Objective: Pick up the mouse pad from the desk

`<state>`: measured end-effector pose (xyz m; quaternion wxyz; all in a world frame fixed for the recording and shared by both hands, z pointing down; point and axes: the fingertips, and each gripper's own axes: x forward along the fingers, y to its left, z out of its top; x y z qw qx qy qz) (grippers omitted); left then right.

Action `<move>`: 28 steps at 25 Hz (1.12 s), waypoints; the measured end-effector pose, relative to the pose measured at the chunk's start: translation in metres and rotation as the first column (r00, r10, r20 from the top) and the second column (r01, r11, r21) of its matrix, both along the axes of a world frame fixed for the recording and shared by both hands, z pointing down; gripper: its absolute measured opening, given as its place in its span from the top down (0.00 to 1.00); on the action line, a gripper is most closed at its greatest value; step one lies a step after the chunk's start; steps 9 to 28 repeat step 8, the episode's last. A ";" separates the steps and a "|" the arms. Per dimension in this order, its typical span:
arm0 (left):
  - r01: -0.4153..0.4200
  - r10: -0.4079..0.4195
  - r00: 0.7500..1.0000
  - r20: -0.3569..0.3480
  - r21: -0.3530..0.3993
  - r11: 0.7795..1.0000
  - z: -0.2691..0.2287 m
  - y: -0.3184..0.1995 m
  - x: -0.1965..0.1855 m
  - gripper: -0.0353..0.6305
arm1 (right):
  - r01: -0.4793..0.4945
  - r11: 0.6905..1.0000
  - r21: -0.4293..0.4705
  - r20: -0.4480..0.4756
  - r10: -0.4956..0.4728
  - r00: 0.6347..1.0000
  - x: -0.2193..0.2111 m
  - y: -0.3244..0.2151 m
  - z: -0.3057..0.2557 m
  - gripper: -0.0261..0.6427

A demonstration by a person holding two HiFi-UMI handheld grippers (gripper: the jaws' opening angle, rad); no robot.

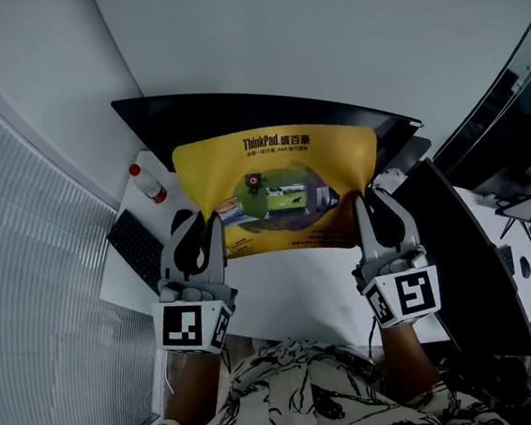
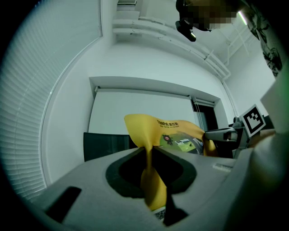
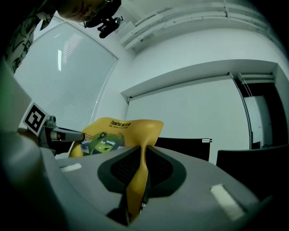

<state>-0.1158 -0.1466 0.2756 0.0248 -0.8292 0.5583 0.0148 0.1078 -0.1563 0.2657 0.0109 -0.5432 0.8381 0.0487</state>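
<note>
Left gripper (image 1: 203, 230) and right gripper (image 1: 369, 207): each clamped on one near corner of the mouse pad (image 1: 277, 191), with the thin sheet pinched edge-on between closed jaws. Mouse pad: yellow and flexible, printed with a logo line and a green picture, bowing between the grips, raised off the white desk (image 1: 292, 289) before the dark monitor (image 1: 236, 115). Status: pickup judged complete; only holding remains.

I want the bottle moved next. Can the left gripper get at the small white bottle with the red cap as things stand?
Probably not yet: the left gripper is shut on a corner of the yellow printed mouse pad, shared with the right gripper. The white bottle stands to its left, nothing between.
</note>
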 end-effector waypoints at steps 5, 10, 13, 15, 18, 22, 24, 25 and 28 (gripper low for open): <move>-0.002 0.002 1.000 0.001 0.000 1.000 -0.001 0.001 0.001 0.85 | -0.003 1.000 0.001 -0.002 0.003 1.000 0.001 0.001 -0.001 0.88; -0.001 0.001 1.000 0.001 0.001 1.000 -0.002 0.000 0.000 0.85 | -0.003 1.000 0.001 -0.002 0.003 1.000 0.000 0.001 -0.002 0.88; -0.001 0.001 1.000 0.001 0.001 1.000 -0.002 0.000 0.000 0.85 | -0.003 1.000 0.001 -0.002 0.003 1.000 0.000 0.001 -0.002 0.88; -0.001 0.001 1.000 0.001 0.001 1.000 -0.002 0.000 0.000 0.85 | -0.003 1.000 0.001 -0.002 0.003 1.000 0.000 0.001 -0.002 0.88; -0.001 0.001 1.000 0.001 0.001 1.000 -0.002 0.000 0.000 0.85 | -0.003 1.000 0.001 -0.002 0.003 1.000 0.000 0.001 -0.002 0.88; -0.001 0.001 1.000 0.001 0.001 1.000 -0.002 0.000 0.000 0.85 | -0.003 1.000 0.001 -0.002 0.003 1.000 0.000 0.001 -0.002 0.88; -0.001 0.001 1.000 0.001 0.001 1.000 -0.002 0.000 0.000 0.85 | -0.003 1.000 0.001 -0.002 0.003 1.000 0.000 0.001 -0.002 0.88; -0.001 0.001 1.000 0.001 0.001 1.000 -0.002 0.000 0.000 0.85 | -0.003 1.000 0.001 -0.002 0.003 1.000 0.000 0.001 -0.002 0.88; -0.001 0.001 1.000 0.001 0.001 1.000 -0.002 0.000 0.000 0.85 | -0.003 1.000 0.001 -0.002 0.003 1.000 0.000 0.001 -0.002 0.88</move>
